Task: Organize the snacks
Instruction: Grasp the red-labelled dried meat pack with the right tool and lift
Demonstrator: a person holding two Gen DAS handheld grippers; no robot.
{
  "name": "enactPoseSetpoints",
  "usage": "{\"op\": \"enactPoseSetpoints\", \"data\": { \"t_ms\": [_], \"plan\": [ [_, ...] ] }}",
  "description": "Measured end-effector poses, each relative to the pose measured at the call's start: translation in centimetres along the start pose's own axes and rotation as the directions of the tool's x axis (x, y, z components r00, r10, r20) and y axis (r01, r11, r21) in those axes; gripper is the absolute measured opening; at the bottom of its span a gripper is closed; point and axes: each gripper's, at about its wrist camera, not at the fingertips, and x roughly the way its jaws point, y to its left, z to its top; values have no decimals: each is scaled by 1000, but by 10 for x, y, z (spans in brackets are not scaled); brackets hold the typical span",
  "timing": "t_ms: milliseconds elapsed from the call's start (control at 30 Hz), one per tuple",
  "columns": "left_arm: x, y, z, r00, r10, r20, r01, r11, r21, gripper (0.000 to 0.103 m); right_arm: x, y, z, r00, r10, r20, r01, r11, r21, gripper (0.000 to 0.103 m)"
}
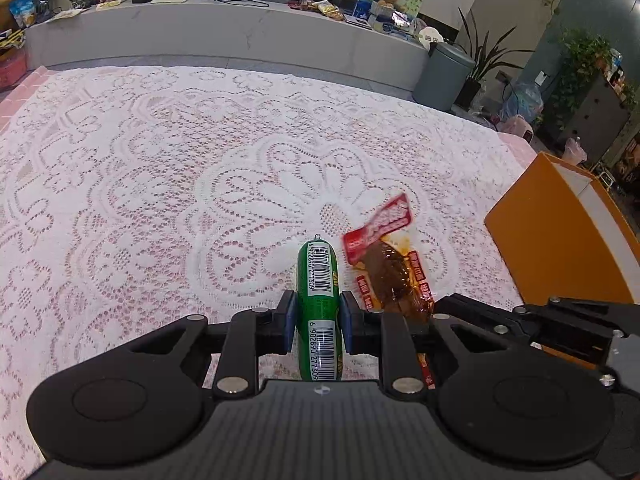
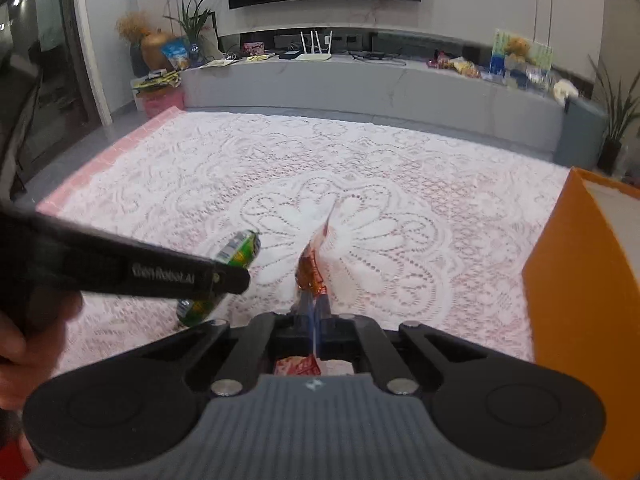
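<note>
My left gripper [image 1: 318, 312] is shut on a green sausage stick [image 1: 318, 280] with barcodes, gripped around its middle above the lace tablecloth. It also shows in the right wrist view [image 2: 240, 246], behind the left gripper's black arm [image 2: 160, 272]. My right gripper [image 2: 314, 312] is shut on a red snack packet [image 2: 314, 264] with brown meat inside, held edge-on. The same red packet [image 1: 384, 256] shows in the left wrist view, just right of the sausage, with the right gripper's black frame [image 1: 540, 320] beside it.
An orange box [image 1: 560, 240] stands at the table's right side, also seen in the right wrist view [image 2: 580, 300]. The white lace tablecloth [image 1: 160, 180] covers a pink table. A grey bench [image 2: 360, 80] with clutter lies beyond, and a grey bin [image 1: 440, 72].
</note>
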Motion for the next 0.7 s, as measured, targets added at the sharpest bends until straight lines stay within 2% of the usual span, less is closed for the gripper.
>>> {"op": "enactPoseSetpoints", "data": {
  "t_ms": [67, 200, 467, 500, 600, 700],
  "plan": [
    [-3, 1, -3, 1000, -2, 1, 2, 1000, -15, 24, 0, 1, -2, 1000, -18, 0, 18, 1000, -2, 0],
    [-7, 5, -7, 1000, 0, 8, 0, 999, -46, 24, 1, -11, -4, 1000, -8, -13, 9, 998, 67, 0],
    [-4, 12, -14, 1000, -13, -8, 12, 997, -79, 24, -9, 4, -3, 999, 33, 28, -34, 999, 32, 0],
    [-4, 13, -14, 1000, -15, -8, 14, 996, -83, 24, -8, 6, -4, 999, 32, 28, -33, 999, 20, 4],
    [-4, 16, -14, 1000, -21, -11, 20, 996, -92, 24, -1, 4, -6, 999, 48, -11, -48, 998, 49, 9],
    [-3, 18, -15, 1000, -25, -14, 23, 995, -102, 24, 7, 0, -9, 994, 103, -38, -99, 991, 93, 9]
  ]
}}
